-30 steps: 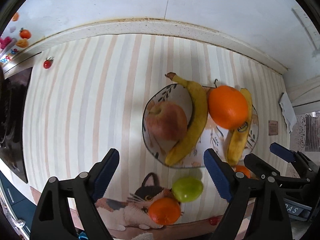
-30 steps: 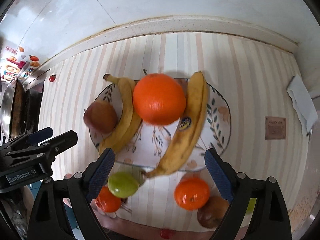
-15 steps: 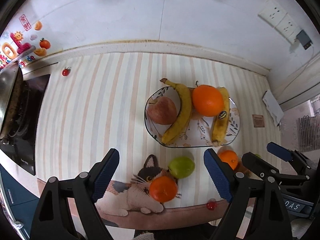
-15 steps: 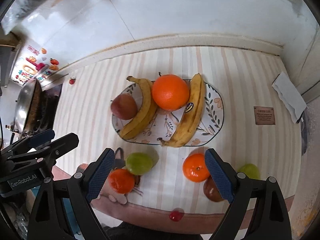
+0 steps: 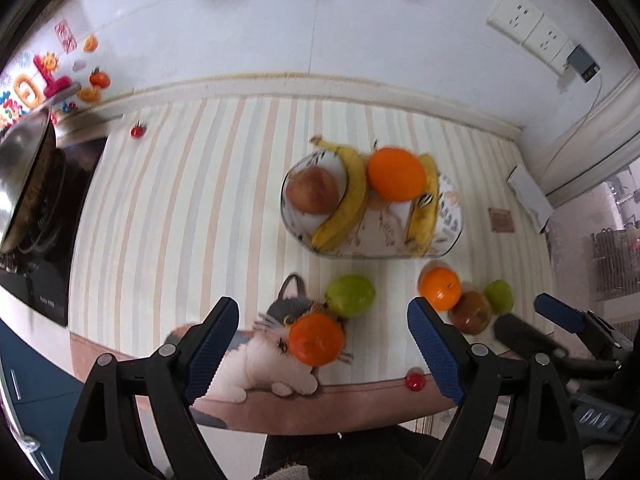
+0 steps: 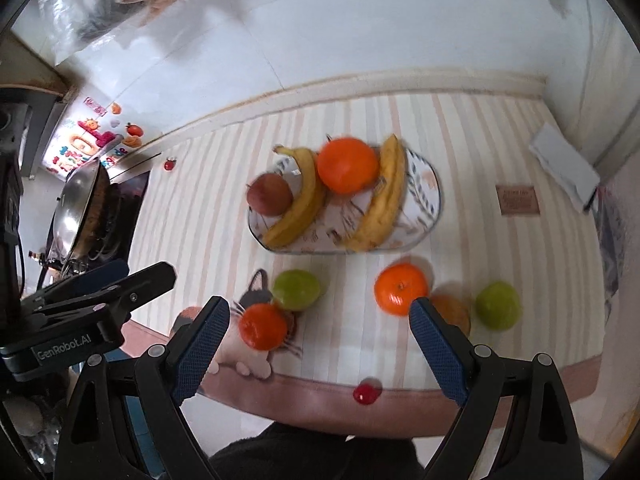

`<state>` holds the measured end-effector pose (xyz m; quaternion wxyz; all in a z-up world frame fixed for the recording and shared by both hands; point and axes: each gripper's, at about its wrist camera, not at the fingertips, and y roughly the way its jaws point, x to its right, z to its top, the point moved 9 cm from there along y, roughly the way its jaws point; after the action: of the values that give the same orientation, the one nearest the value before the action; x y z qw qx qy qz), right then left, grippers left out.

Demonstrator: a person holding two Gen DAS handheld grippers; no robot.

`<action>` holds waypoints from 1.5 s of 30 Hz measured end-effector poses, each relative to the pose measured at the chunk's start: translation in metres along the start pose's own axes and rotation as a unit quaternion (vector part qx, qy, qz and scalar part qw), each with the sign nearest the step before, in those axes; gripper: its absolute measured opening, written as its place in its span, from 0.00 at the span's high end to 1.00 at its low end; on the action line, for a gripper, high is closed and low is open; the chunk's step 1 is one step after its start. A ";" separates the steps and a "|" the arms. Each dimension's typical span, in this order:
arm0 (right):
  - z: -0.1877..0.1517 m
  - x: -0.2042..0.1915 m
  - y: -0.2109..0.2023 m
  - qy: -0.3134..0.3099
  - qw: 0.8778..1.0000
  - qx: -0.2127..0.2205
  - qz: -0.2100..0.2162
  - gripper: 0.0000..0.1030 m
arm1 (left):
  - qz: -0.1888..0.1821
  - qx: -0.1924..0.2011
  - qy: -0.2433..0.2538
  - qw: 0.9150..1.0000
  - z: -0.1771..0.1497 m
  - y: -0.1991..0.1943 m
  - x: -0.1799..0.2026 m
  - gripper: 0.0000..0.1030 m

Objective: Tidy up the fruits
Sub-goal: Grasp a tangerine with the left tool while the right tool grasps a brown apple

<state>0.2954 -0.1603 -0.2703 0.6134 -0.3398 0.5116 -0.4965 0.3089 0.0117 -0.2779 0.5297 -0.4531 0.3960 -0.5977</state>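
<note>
An oval patterned plate (image 5: 452,216) (image 6: 430,200) holds a red apple (image 5: 314,191) (image 6: 269,199), two bananas (image 5: 348,204) (image 6: 380,204) and a large orange (image 5: 396,174) (image 6: 347,165). In front of it on the striped mat lie a green fruit (image 5: 350,295) (image 6: 296,290), an orange (image 5: 316,339) (image 6: 263,326), another orange (image 5: 440,288) (image 6: 401,289), a brown fruit (image 5: 470,312) (image 6: 454,312) and a second green fruit (image 5: 499,297) (image 6: 498,305). My left gripper (image 5: 324,348) and right gripper (image 6: 320,344) are open, empty, held high above the front edge.
A stove with a metal pan (image 5: 24,176) (image 6: 76,216) stands at the left. A white wall with sockets (image 5: 532,28) runs behind the mat. A white folded object (image 5: 528,194) (image 6: 564,166) lies at the right. The counter's front edge (image 6: 360,384) is just below the grippers.
Both grippers have pulled back and up from the plate. The fruit looks smaller, and more of the counter, stove and wall is in view. Both stay open.
</note>
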 end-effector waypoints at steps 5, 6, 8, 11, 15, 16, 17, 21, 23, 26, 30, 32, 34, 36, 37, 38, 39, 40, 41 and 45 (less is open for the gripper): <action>-0.018 0.046 0.041 0.053 0.998 -0.038 -0.007 0.09 | 0.031 -0.043 0.006 0.999 -0.030 0.047 -0.007 0.16; -0.021 0.057 0.052 0.061 0.997 -0.049 -0.014 0.09 | 0.034 -0.053 0.008 0.998 -0.035 0.057 -0.007 0.16; -0.026 0.076 0.069 0.073 0.995 -0.060 -0.031 0.09 | 0.034 -0.078 0.008 0.996 -0.047 0.081 -0.007 0.16; -0.036 0.101 0.092 0.092 0.991 -0.077 -0.052 0.09 | 0.036 -0.114 0.008 0.993 -0.061 0.114 -0.007 0.16; -0.049 0.123 0.114 0.121 0.987 -0.092 -0.058 0.09 | 0.039 -0.146 0.012 0.988 -0.072 0.145 -0.006 0.16; -0.051 0.126 0.119 0.125 0.987 -0.088 -0.055 0.10 | 0.037 -0.154 0.013 0.987 -0.074 0.151 -0.006 0.16; -0.050 0.128 0.122 0.127 0.987 -0.085 -0.054 0.10 | 0.036 -0.161 0.014 0.986 -0.076 0.158 -0.005 0.16; -0.053 0.139 0.138 0.139 0.986 -0.082 -0.053 0.19 | 0.025 -0.178 0.017 0.984 -0.082 0.176 0.000 0.37; -0.052 0.144 0.139 0.140 0.986 -0.069 -0.056 0.27 | 0.026 -0.170 0.017 0.985 -0.081 0.178 0.002 0.38; -0.051 0.144 0.139 0.127 0.989 -0.056 -0.055 0.32 | 0.022 -0.158 0.014 0.987 -0.082 0.178 0.002 0.38; -0.065 0.131 0.138 0.105 0.991 -0.066 -0.045 0.32 | 0.029 -0.162 0.017 0.986 -0.093 0.172 -0.005 0.38; -0.078 0.118 0.135 0.090 0.992 -0.080 -0.037 0.32 | 0.031 -0.164 0.019 0.986 -0.103 0.166 -0.010 0.38; -0.090 0.109 0.135 0.081 0.992 -0.093 -0.029 0.32 | 0.030 -0.166 0.018 0.986 -0.111 0.160 -0.015 0.38; -0.100 0.097 0.136 0.068 0.992 -0.103 -0.028 0.32 | 0.029 -0.168 0.016 0.985 -0.117 0.159 -0.019 0.38; -0.103 0.093 0.137 0.065 0.992 -0.105 -0.029 0.32 | 0.029 -0.172 0.012 0.985 -0.121 0.161 -0.021 0.38; -0.106 0.091 0.140 0.064 0.992 -0.109 -0.029 0.32 | 0.026 -0.179 0.005 0.983 -0.125 0.164 -0.022 0.38; -0.108 0.089 0.142 0.066 0.991 -0.111 -0.030 0.32 | 0.022 -0.183 -0.003 0.983 -0.128 0.166 -0.024 0.38; -0.107 0.088 0.143 0.066 0.991 -0.109 -0.031 0.32 | 0.019 -0.183 -0.008 0.983 -0.129 0.166 -0.025 0.38; -0.106 0.086 0.144 0.064 0.991 -0.110 -0.032 0.32 | 0.021 -0.181 -0.006 0.983 -0.130 0.166 -0.025 0.38; -0.092 0.089 0.148 0.060 0.991 -0.113 -0.036 0.31 | 0.021 -0.177 -0.007 0.984 -0.130 0.168 -0.025 0.38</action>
<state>0.2442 -0.1966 -0.4559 0.5212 -0.3946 0.5874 -0.4771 0.2305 0.0145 -0.4766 0.4565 -0.5352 0.5013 -0.5039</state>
